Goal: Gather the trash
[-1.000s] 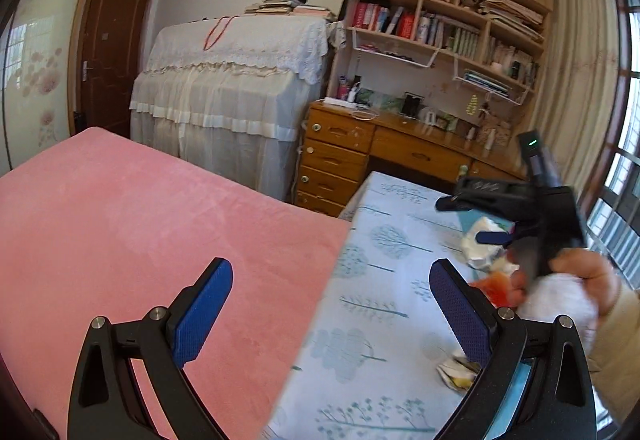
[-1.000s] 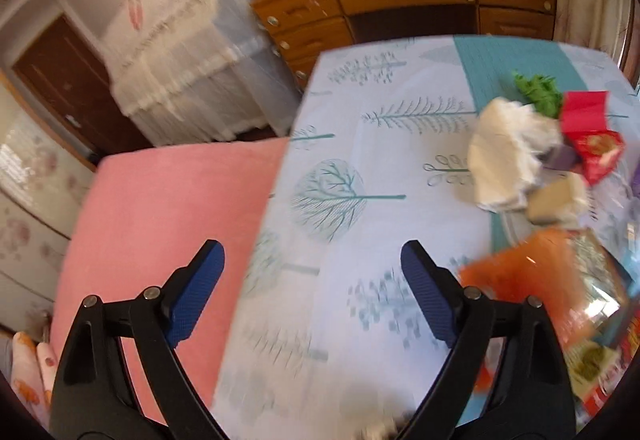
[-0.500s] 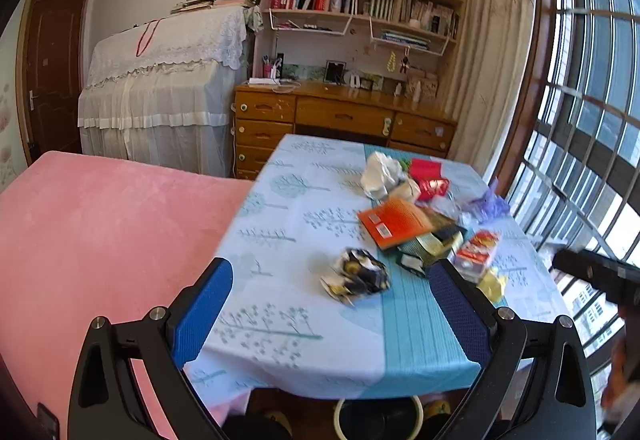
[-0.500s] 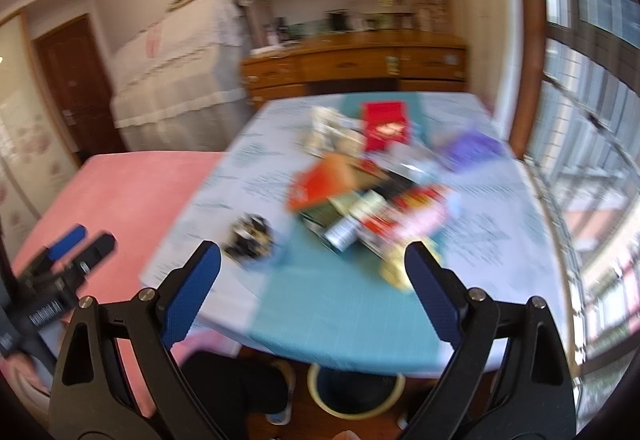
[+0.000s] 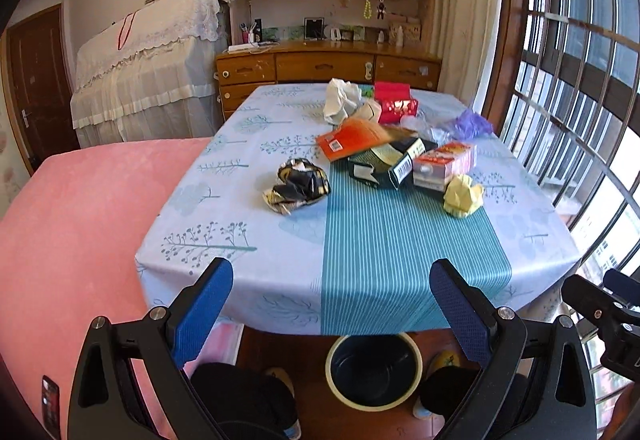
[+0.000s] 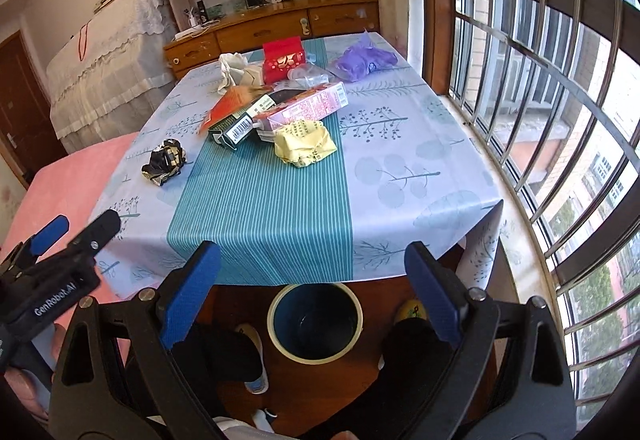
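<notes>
Trash lies on the table [image 5: 372, 252]: a crumpled black wrapper [image 5: 297, 185] [image 6: 165, 161], a yellow crumpled wrapper [image 5: 463, 195] [image 6: 304, 143], an orange packet [image 5: 356, 134], a dark carton [image 5: 384, 164] [image 6: 236, 126], a pink box [image 5: 444, 162] [image 6: 306, 107], a red box [image 5: 394, 102] [image 6: 283, 59], white paper [image 5: 340, 100] and a purple bag [image 6: 362, 60]. A round bin [image 5: 374, 370] [image 6: 316, 322] stands on the floor under the near table edge. My left gripper [image 5: 330, 304] is open, short of the table. My right gripper [image 6: 312, 286] is open above the bin, nothing between its fingers.
A pink bed [image 5: 68, 224] runs along the table's left side. A barred window [image 6: 540, 80] lines the right. A wooden dresser [image 5: 328, 66] and a cloth-covered piece of furniture [image 5: 148, 60] stand behind. The person's feet [image 6: 240, 352] flank the bin.
Both views have pulled back from over the bed and table to the table's near end. The bin and the table's front edge have come into sight. Both grippers have stayed open.
</notes>
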A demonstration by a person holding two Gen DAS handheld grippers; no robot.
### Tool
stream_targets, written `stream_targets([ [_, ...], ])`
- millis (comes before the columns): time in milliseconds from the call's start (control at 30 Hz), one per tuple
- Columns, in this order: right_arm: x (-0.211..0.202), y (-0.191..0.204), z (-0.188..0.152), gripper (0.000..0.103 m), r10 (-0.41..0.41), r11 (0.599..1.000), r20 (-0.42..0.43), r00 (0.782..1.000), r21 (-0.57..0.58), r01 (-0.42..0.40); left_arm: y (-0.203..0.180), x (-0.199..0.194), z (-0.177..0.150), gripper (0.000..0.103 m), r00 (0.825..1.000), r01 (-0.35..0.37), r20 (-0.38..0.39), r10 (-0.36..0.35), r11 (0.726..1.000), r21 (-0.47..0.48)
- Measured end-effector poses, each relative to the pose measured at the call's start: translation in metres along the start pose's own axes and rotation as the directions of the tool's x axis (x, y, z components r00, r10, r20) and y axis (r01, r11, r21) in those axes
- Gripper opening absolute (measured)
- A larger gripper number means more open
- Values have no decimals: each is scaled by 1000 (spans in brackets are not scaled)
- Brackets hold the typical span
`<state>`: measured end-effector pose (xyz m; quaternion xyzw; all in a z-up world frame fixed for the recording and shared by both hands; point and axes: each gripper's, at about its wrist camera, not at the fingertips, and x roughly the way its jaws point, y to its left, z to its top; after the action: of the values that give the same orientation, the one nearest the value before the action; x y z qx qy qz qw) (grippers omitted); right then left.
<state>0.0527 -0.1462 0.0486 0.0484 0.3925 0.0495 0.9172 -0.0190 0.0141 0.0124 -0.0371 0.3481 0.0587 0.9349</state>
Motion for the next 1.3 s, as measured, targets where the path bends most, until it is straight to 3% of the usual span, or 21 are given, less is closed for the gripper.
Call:
stream_targets([
  [200, 6, 14, 8, 92, 28, 999, -14, 1000, -31, -28, 0, 6, 3, 100, 999, -4, -34, 4, 1000, -7],
  [833, -25, 27, 24, 92, 53, 997, 87, 995, -63, -47, 8, -28, 30, 100, 999, 6, 47, -5, 1000, -14],
  [1300, -25, 24, 25, 92, 41, 998, 78, 996, -58, -37, 5, -25, 30, 100, 1000, 9, 30, -8, 1000, -11],
])
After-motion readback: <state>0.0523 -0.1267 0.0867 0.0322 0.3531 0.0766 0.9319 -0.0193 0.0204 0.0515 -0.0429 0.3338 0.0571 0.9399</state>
